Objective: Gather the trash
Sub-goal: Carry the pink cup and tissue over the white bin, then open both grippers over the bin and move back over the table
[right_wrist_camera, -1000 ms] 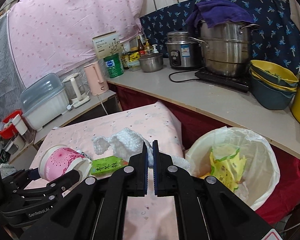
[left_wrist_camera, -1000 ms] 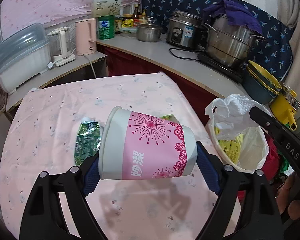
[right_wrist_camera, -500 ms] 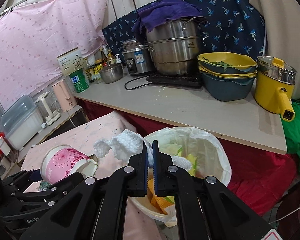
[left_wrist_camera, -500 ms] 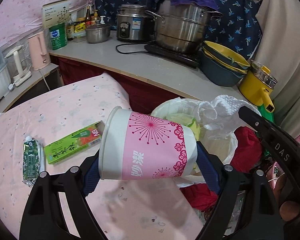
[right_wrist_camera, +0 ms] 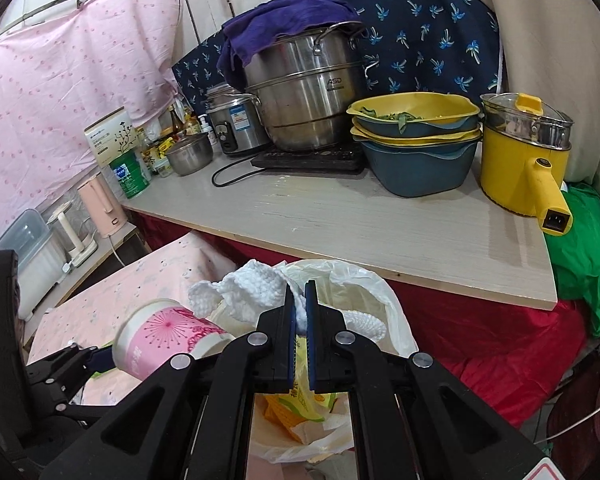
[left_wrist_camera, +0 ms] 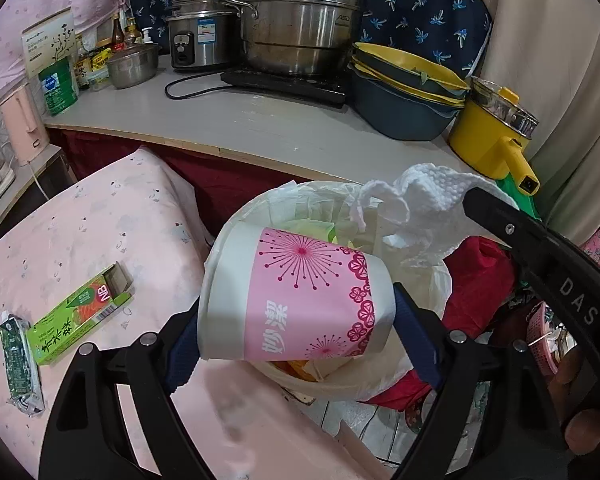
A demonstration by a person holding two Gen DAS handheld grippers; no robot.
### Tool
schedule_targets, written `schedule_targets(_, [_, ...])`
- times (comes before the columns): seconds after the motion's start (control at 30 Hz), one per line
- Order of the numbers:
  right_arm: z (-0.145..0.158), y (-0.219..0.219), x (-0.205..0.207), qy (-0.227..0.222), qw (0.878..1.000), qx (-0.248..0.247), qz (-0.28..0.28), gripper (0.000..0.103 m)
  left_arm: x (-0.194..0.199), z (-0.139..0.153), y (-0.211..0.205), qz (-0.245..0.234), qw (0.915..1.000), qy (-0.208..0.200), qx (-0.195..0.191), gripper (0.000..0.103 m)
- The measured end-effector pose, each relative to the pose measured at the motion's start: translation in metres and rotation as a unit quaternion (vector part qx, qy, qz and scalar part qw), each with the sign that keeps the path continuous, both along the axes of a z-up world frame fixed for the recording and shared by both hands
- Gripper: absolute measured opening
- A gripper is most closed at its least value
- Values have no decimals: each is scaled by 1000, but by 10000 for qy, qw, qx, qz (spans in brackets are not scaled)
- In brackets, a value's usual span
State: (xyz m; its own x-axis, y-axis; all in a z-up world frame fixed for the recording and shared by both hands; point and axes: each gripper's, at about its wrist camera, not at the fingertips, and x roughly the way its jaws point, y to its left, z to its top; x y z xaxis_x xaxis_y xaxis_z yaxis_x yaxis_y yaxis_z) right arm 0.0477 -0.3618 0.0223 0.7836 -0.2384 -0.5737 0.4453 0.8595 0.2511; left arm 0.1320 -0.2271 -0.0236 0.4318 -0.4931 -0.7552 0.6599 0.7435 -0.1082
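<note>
Pots, stacked basins and a yellow electric pot (right_wrist_camera: 524, 156) crowd the kitchen counter behind a pink-clothed tabletop (left_wrist_camera: 100, 232), beside which stands a trash bin lined with a white plastic bag (right_wrist_camera: 364, 292). At the left, the hand-held gripper (left_wrist_camera: 296, 312) grips a pink-and-white paper cup (left_wrist_camera: 296, 296) sideways between its widely spread blue pads, holding it above the bin's near rim. At the right, the other hand-held gripper (right_wrist_camera: 299, 320) is closed tight on a crumpled white paper towel (right_wrist_camera: 252, 288), holding it over the bag's opening. Yellow wrappers already lie inside the bin. On the tabletop, a green carton (left_wrist_camera: 80, 316) and a flattened green wrapper (left_wrist_camera: 20, 364) lie just beside each other
</note>
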Motion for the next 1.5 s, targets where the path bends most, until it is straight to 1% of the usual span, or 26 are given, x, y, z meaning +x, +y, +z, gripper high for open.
schedule_targets(0.07, [-2, -3, 3, 15, 10000, 16, -4, 4, 4, -5, -6, -46, 10000, 48, 25, 81])
schedule_targets(0.13, [-3, -5, 7, 32, 10000, 26, 2, 4, 7, -8, -10, -67, 9999, 98, 40, 89])
schedule_targets(0.37, [-8, -8, 22, 45, 9999, 118, 48, 9, 16, -14, -6, 116, 9999, 93, 44, 90])
schedule_targets(0.4, [-8, -8, 24, 48, 9999, 127, 57, 11, 18, -14, -4, 156, 9998, 104, 40, 91])
schedule_targets(0.47, [-8, -7, 27, 42, 9999, 144, 67, 21, 21, -14, 2, 256, 9996, 115, 8, 91])
schedule_targets(0.5, [-8, -7, 28, 15, 9999, 135, 59, 32, 23, -13, 6, 312, 9994, 117, -15, 91])
schedule_targets(0.53, [-7, -6, 28, -7, 9999, 116, 48, 38, 24, -12, 9, 356, 9993, 120, -26, 91])
schedule_targets(0.77, [0, 2, 29, -80, 9999, 101, 79, 39, 33, -5, 35, 676, 9976, 88, -113, 91])
schedule_targets(0.97, [6, 17, 27, -105, 9997, 80, 209, 39, 36, -1, 66, 988, 9951, 1, -86, 91])
schedule_targets(1.07, [9, 29, 28, -131, 9995, 72, 282, 43, 38, 1, 83, 1152, 9933, 26, -94, 91])
schedule_targets(1.3, [12, 63, 34, -126, 9985, 55, 532, 49, 43, 1, 134, 1615, 9869, 26, -67, 91])
schedule_targets(1.5, [10, 99, 45, -55, 9963, 51, 861, 49, 49, -5, 186, 2048, 9788, 61, 7, 91])
